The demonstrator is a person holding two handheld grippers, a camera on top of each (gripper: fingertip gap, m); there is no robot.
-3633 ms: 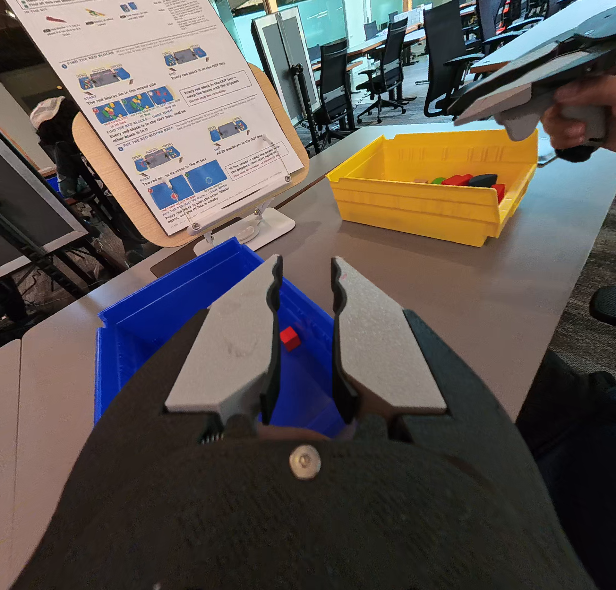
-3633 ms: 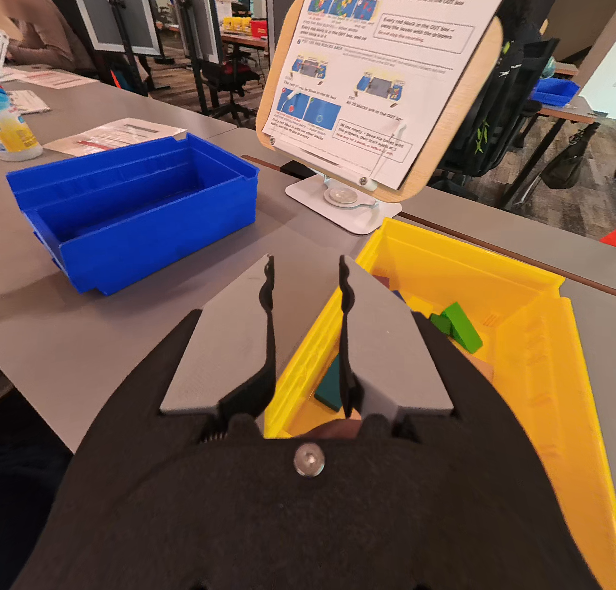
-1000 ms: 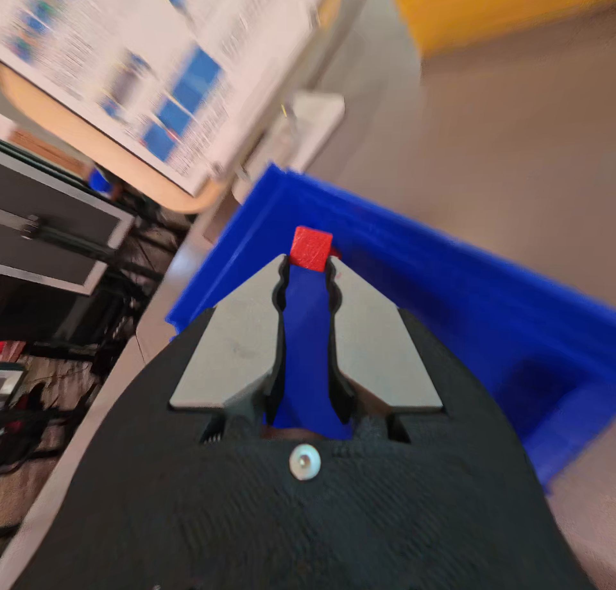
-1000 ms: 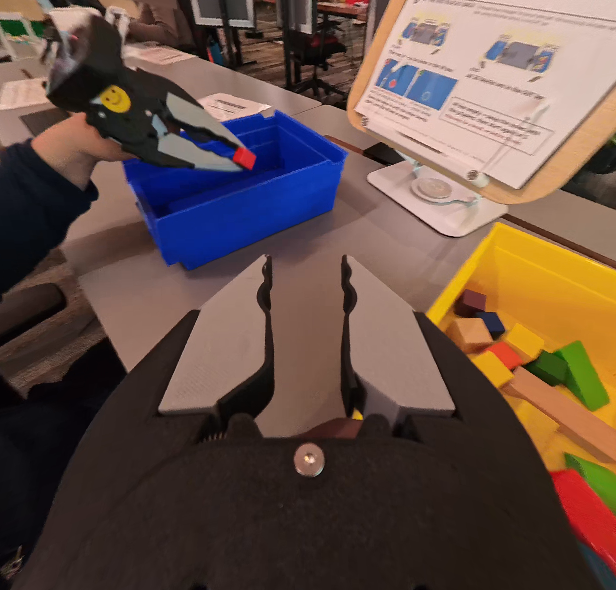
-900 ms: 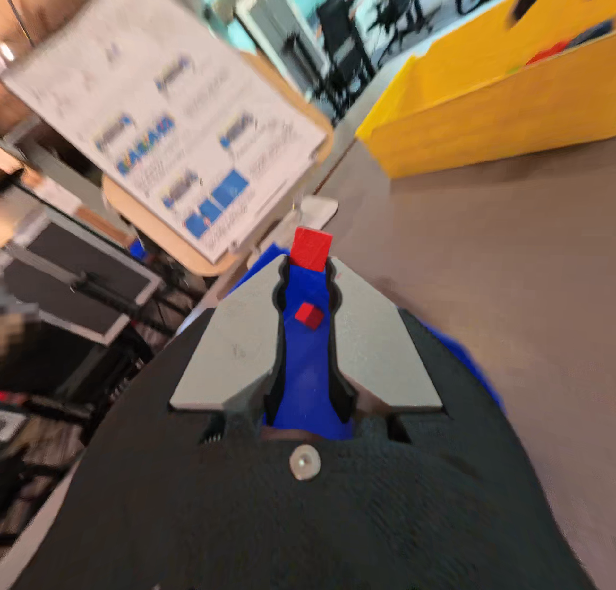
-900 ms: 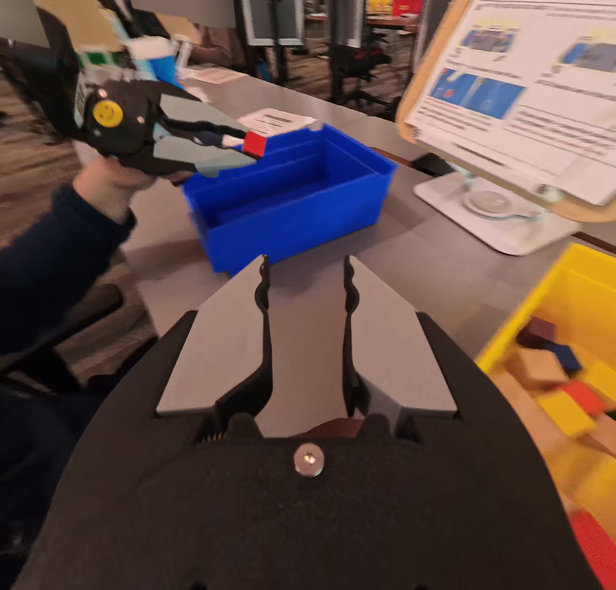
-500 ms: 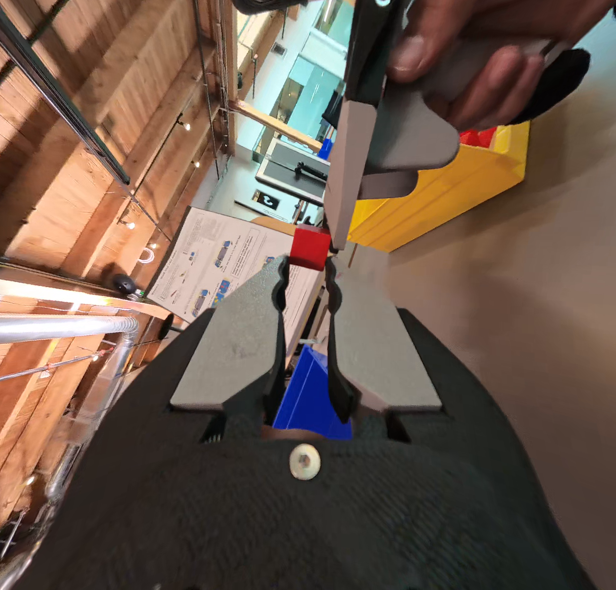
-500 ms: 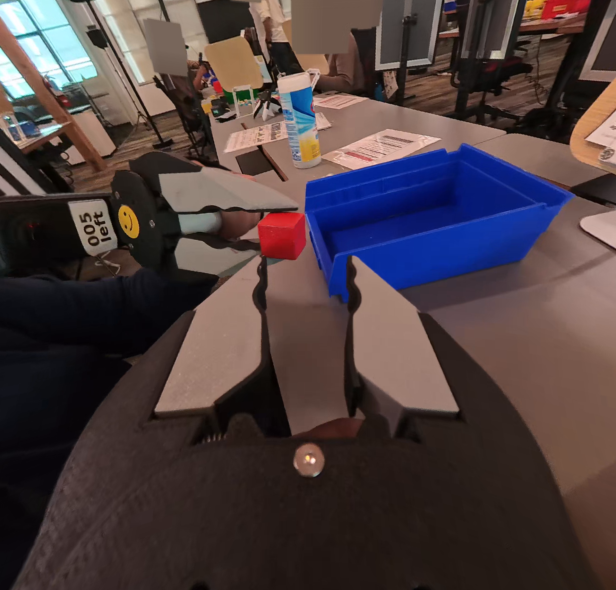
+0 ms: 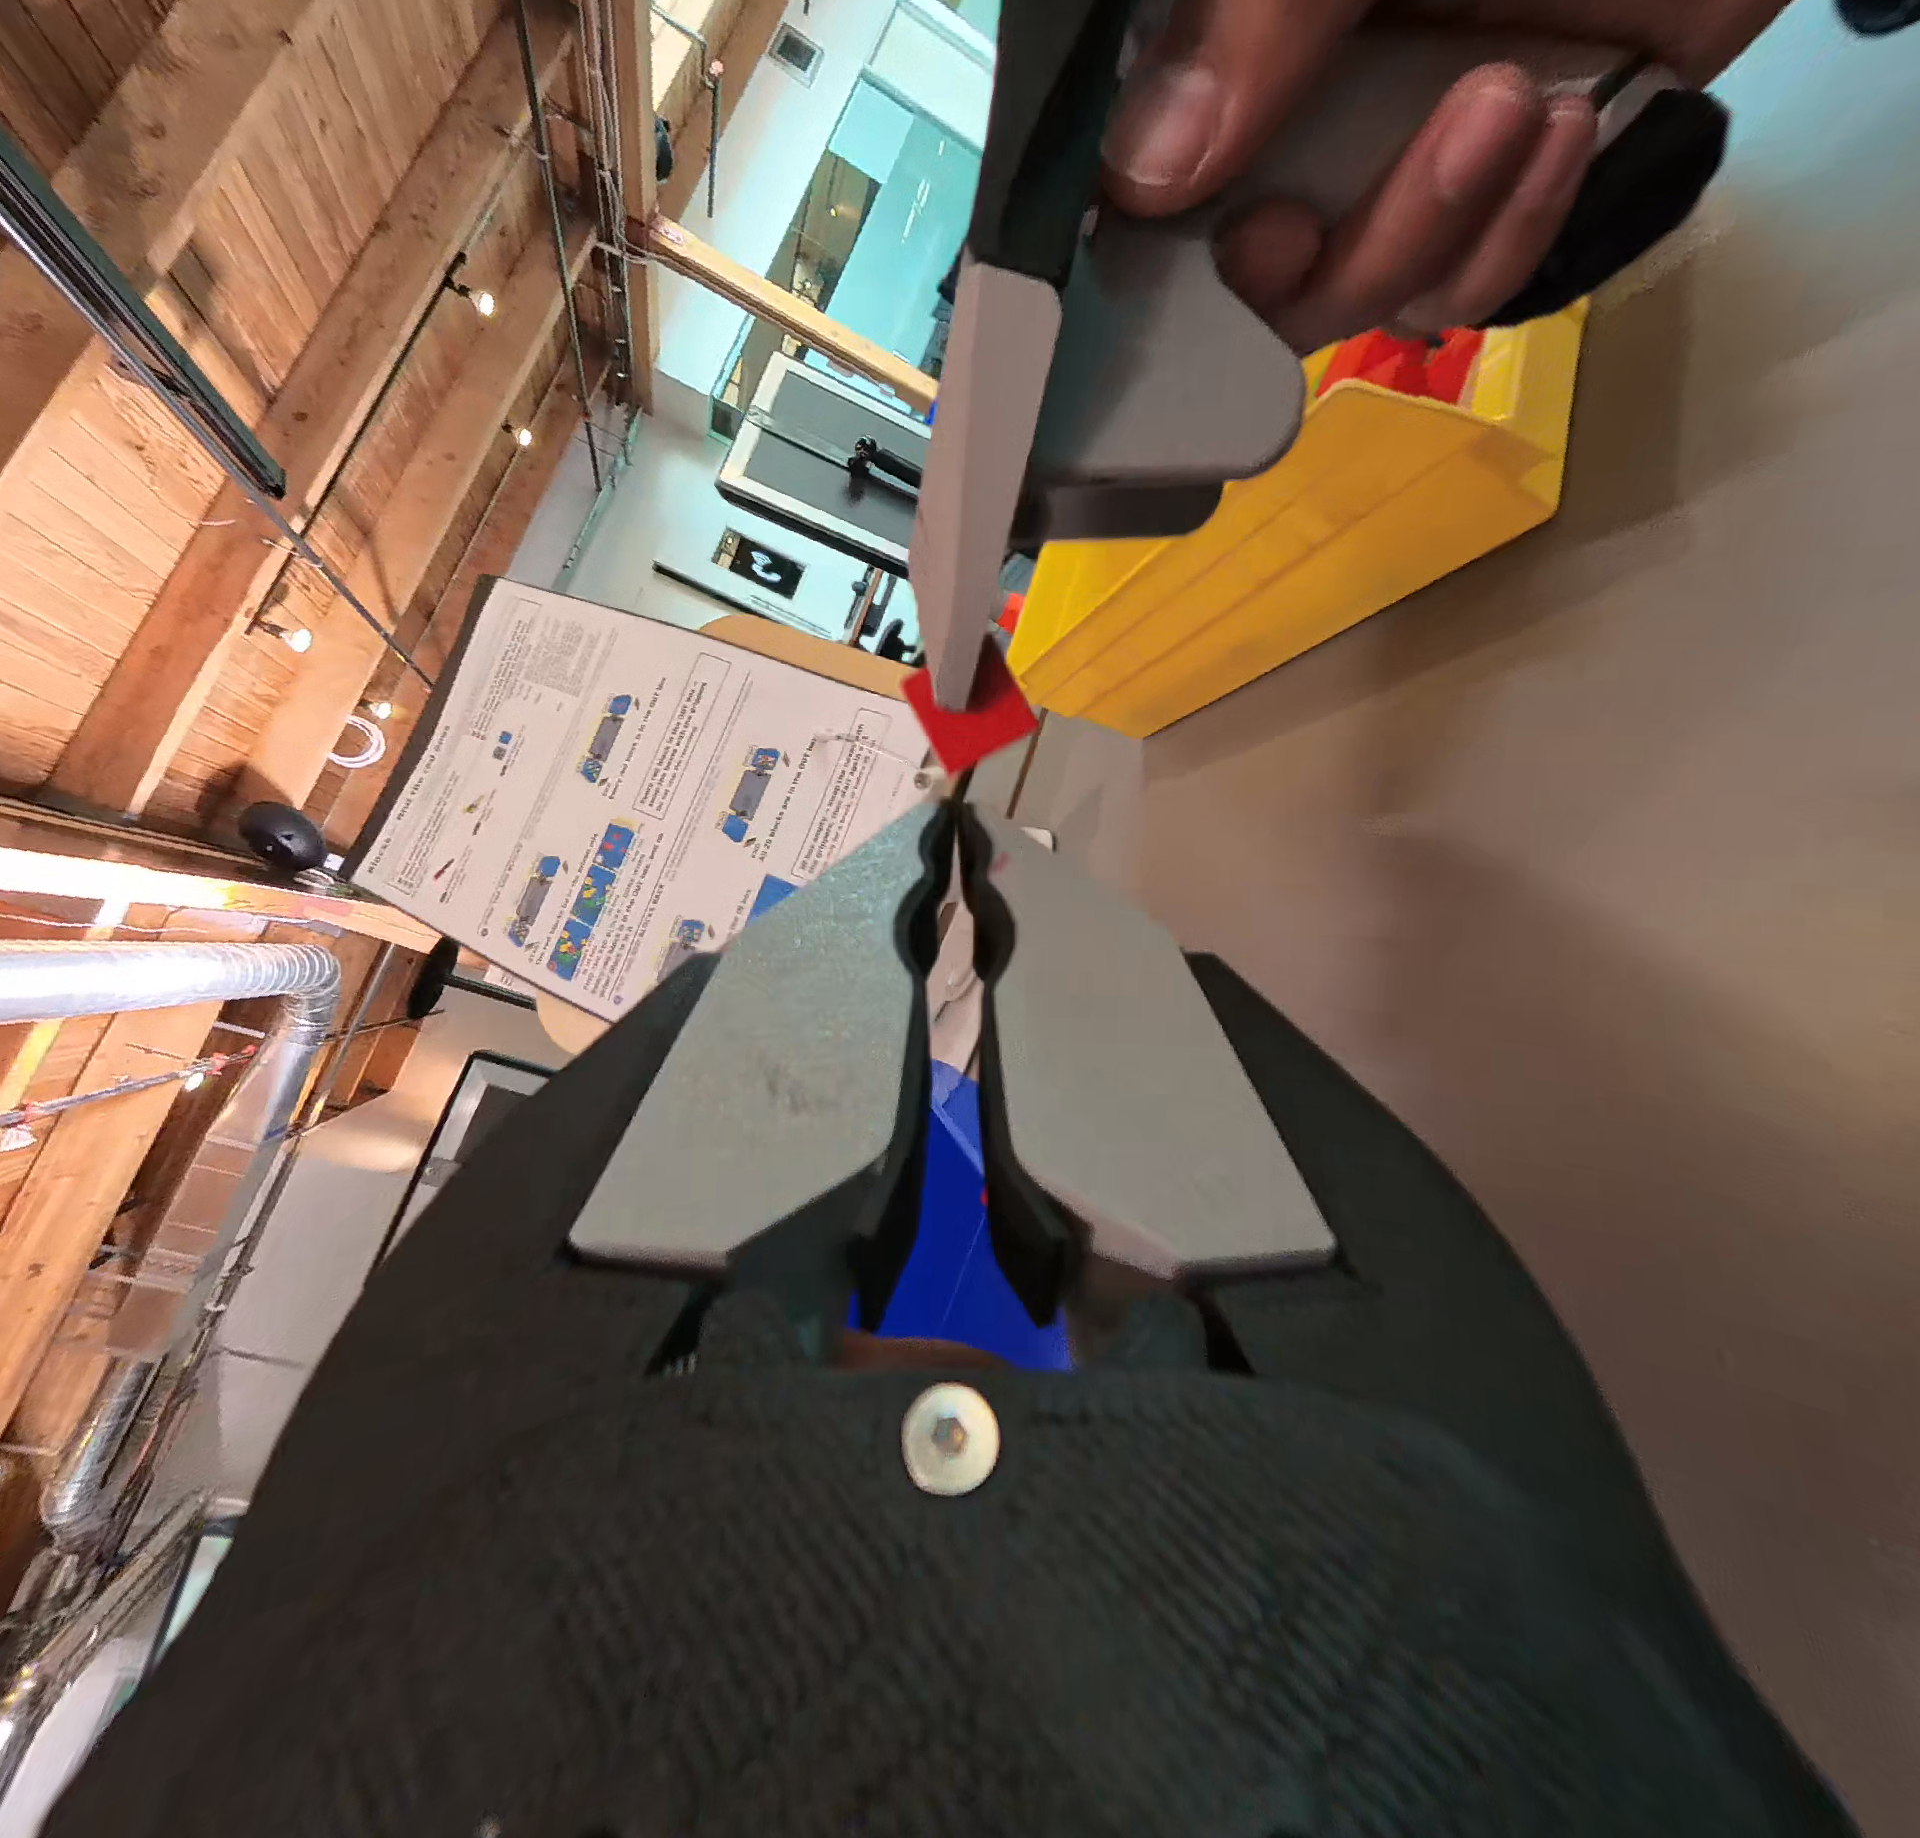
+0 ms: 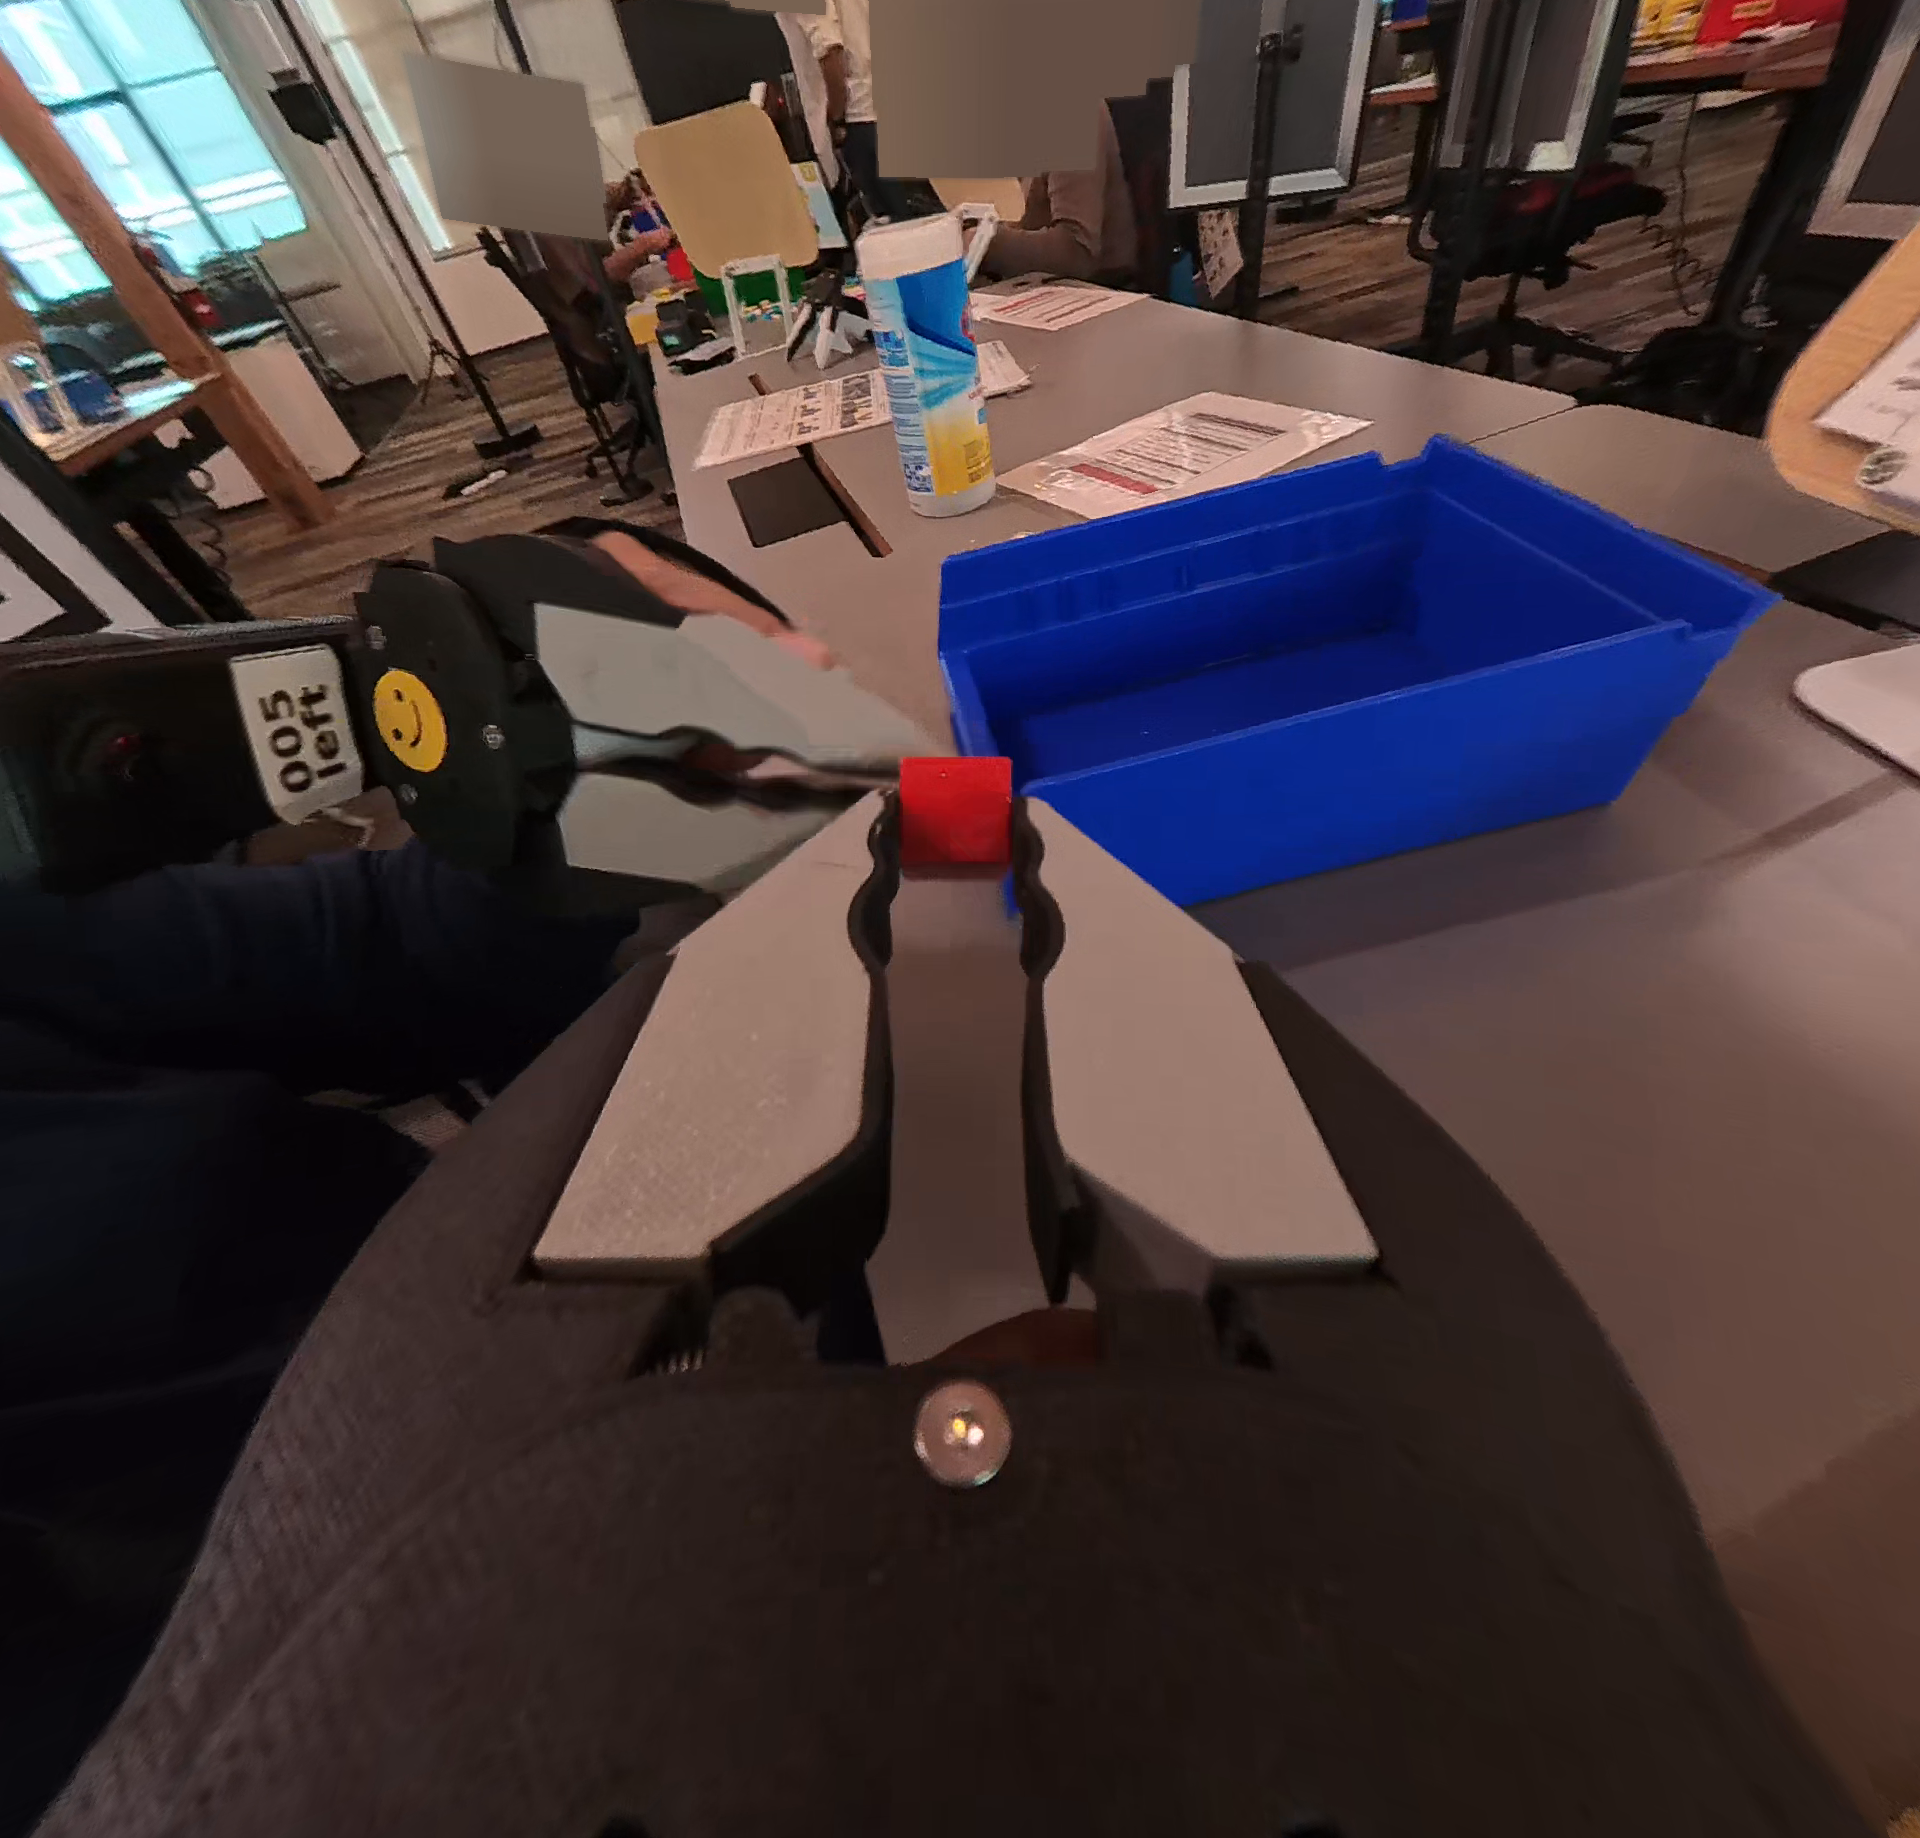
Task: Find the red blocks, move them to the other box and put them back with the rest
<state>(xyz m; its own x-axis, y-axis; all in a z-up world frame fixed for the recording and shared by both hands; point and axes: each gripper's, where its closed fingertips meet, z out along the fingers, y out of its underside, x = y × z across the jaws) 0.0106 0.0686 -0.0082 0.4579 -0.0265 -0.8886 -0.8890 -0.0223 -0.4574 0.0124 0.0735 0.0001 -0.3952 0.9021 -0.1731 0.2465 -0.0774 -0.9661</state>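
Holding a red block (image 10: 954, 812) between the tips of my right gripper (image 10: 956, 832), I have it clamped in mid-air just left of the blue box's (image 10: 1340, 780) near corner, above the grey surface (image 10: 1558, 1113). I take the blue box as landmark and go left to right.

Far left of the blue box, my left gripper (image 10: 873, 749) reaches in from the side, held in a dark sleeve (image 10: 260, 957). Its tips end right at the red block; whether they touch it I cannot tell. In its own view the left gripper (image 9: 951, 822) is clenched with nothing between its tips, the fingers (image 9: 790, 1071) all but meeting. The red block (image 9: 971, 718) sits just beyond them, pinched by the right gripper (image 9: 961, 687), whose handle a hand (image 9: 1382, 105) grips.

Behind the blue box and to its left stand a wipes canister (image 10: 928, 365) and several printed sheets (image 10: 1174, 453) on the surface.

The blue box's visible interior holds no blocks in the right wrist view.

To its right, seen from the left wrist view, the instruction board (image 9: 644, 801) stands; beyond it the yellow box (image 9: 1299, 562) shows red blocks (image 9: 1403, 365) above its rim.
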